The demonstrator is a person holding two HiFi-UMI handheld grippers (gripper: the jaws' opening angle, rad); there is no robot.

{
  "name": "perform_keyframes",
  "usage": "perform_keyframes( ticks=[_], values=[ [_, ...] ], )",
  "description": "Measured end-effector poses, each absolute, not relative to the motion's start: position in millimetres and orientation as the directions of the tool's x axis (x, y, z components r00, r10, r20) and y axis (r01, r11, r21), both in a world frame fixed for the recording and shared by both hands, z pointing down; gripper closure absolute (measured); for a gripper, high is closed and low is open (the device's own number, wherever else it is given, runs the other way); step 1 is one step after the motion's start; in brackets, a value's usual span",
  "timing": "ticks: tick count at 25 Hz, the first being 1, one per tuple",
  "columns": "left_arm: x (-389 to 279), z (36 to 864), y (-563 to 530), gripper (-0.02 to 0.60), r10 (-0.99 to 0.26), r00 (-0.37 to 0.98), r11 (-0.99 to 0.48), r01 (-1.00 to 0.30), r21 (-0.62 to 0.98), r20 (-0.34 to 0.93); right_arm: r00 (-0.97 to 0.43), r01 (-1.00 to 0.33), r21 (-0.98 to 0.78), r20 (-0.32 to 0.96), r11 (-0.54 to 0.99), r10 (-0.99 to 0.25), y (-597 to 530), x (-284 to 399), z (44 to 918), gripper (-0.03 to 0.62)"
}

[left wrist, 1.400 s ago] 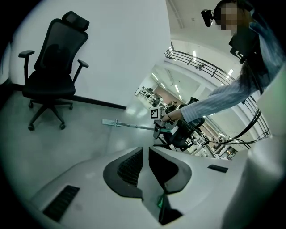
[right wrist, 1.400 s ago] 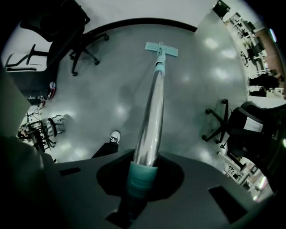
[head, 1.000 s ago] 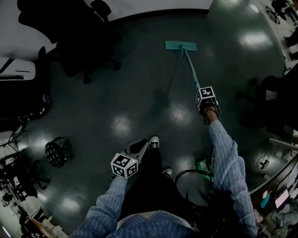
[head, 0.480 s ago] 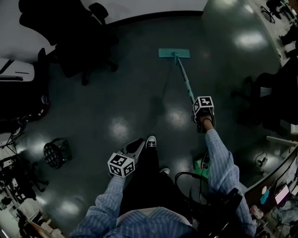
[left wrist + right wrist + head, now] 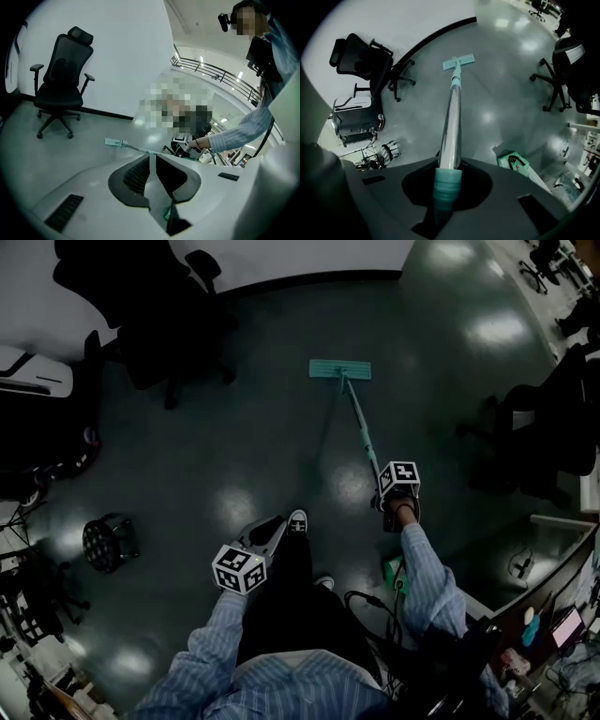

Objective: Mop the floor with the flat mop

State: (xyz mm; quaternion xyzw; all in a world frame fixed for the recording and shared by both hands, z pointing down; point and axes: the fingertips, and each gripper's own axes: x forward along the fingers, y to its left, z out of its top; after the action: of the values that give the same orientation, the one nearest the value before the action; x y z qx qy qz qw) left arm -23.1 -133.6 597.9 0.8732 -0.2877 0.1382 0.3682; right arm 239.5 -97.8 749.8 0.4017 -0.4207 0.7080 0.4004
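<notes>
- Mopping stroke: right tool (image 5: 448, 180) clamps the flat mop (image 5: 360, 427), head on the floor (image 5: 234, 442).
- Idle left tool (image 5: 151, 161): empty, jaws together.
- Next: sweep a fresh strip, head flat.

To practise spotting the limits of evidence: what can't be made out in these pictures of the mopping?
Underside of the flat mop head: every view; it faces the floor.
End of the handle: right gripper view; buried between the right gripper's closed jaws.
Print on the green box: too small in any view.
</notes>
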Motion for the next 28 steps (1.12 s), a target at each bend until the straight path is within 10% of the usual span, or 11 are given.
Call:
perform_keyframes(
  ticks=[28],
  values=[
    [-18.9,548.7,139.2,0.537,-0.385,0.832,-0.664,-0.550,0.506,0.400,-0.363,-0.923,-0.287,0.871,-0.258,0.331,407.6,196.4,700.2,0.562]
  ],
)
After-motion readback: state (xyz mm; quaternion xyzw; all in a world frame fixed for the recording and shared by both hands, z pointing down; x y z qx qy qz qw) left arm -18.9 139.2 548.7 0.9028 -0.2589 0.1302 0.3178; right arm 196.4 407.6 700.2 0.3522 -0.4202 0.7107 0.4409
